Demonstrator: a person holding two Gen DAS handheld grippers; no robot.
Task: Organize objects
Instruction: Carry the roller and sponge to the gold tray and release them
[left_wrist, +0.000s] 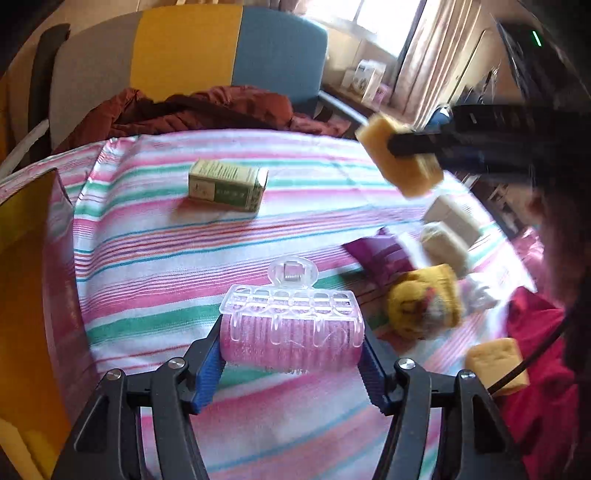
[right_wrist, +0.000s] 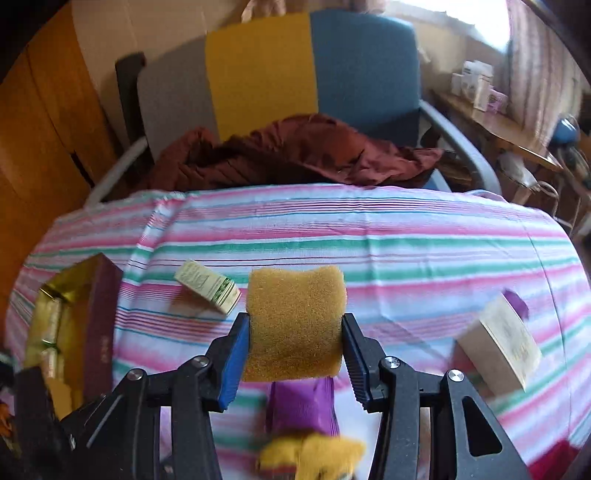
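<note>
My left gripper (left_wrist: 291, 347) is shut on a pink hair roller with a clear claw clip (left_wrist: 291, 332), held above the striped cloth (left_wrist: 166, 254). My right gripper (right_wrist: 295, 332) is shut on a yellow sponge (right_wrist: 295, 325), held above the table; it also shows in the left wrist view (left_wrist: 399, 155) at the upper right. A green-and-white small box (left_wrist: 227, 184) lies on the cloth, also in the right wrist view (right_wrist: 207, 288). A purple pouch (left_wrist: 380, 254), a yellow sock (left_wrist: 421, 302), a cream box (left_wrist: 454, 218) and a second sponge (left_wrist: 495, 363) lie at the right.
A dark open box with gold lining (right_wrist: 70, 325) stands at the table's left edge. A chair (right_wrist: 314, 74) with a maroon garment (right_wrist: 295, 155) stands behind the table. Red cloth (left_wrist: 539, 369) lies at the right. A cream box (right_wrist: 498, 339) and purple pouch (right_wrist: 303, 406) lie below my right gripper.
</note>
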